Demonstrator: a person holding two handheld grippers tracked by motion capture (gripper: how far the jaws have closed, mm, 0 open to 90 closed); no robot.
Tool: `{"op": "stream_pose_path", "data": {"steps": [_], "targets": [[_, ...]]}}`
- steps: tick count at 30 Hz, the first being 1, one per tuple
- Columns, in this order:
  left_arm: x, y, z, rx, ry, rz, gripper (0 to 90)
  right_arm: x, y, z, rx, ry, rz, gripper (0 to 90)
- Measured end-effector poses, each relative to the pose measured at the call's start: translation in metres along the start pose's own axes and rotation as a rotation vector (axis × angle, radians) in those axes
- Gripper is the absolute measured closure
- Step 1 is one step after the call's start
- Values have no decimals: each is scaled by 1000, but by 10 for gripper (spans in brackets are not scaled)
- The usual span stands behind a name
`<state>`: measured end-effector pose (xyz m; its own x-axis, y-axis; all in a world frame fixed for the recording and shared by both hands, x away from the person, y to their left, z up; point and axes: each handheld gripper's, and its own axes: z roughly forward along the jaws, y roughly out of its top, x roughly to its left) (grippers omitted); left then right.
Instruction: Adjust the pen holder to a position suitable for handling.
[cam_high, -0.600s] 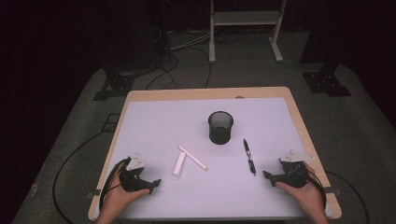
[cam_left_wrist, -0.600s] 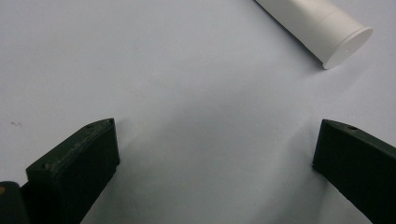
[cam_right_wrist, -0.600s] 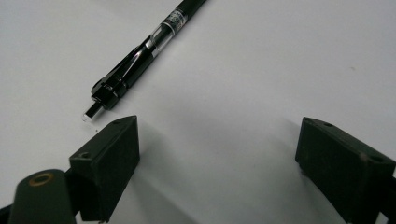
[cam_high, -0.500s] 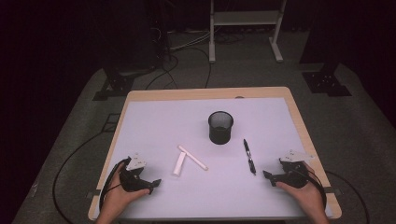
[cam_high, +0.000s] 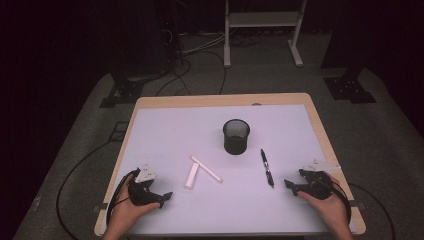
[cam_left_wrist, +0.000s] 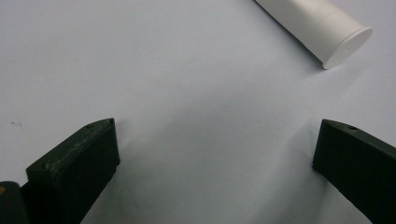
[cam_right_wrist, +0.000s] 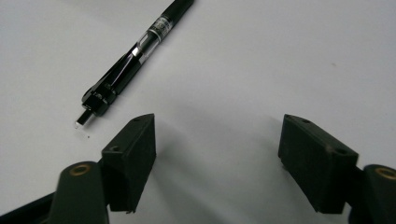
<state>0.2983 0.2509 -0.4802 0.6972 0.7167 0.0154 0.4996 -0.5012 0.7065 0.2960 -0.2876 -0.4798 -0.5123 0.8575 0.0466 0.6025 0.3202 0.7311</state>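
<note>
A black mesh cup (cam_high: 236, 136) stands upright near the middle of the white table top (cam_high: 180, 130). A black pen (cam_high: 267, 168) lies to its right; the right gripper view has this pen (cam_right_wrist: 133, 60) just beyond the left jaw. Two white sticks (cam_high: 200, 170) lie crossed left of centre; one stick's end (cam_left_wrist: 322, 32) reaches the left gripper view's top right. My left gripper (cam_high: 162, 199) rests open at the near left corner, nothing between its jaws. My right gripper (cam_high: 291, 186) rests open at the near right, pointing left toward the pen, its jaws bare.
The wooden table rim (cam_high: 320, 125) frames the white top. Beyond the far edge, cables (cam_high: 195, 50) and a white stand's legs (cam_high: 260, 35) sit on the grey floor. A black cable (cam_high: 75, 175) loops off the left side.
</note>
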Motion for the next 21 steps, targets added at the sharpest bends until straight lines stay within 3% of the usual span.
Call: {"op": "stream_pose_path", "data": {"steps": [5, 21], "targets": [[0, 0, 0, -1, -1, -1, 0, -3, 3, -1, 9, 6, 26, 296], [0, 0, 0, -1, 1, 1, 0, -2, 18, 0, 1, 38, 20, 305]]}}
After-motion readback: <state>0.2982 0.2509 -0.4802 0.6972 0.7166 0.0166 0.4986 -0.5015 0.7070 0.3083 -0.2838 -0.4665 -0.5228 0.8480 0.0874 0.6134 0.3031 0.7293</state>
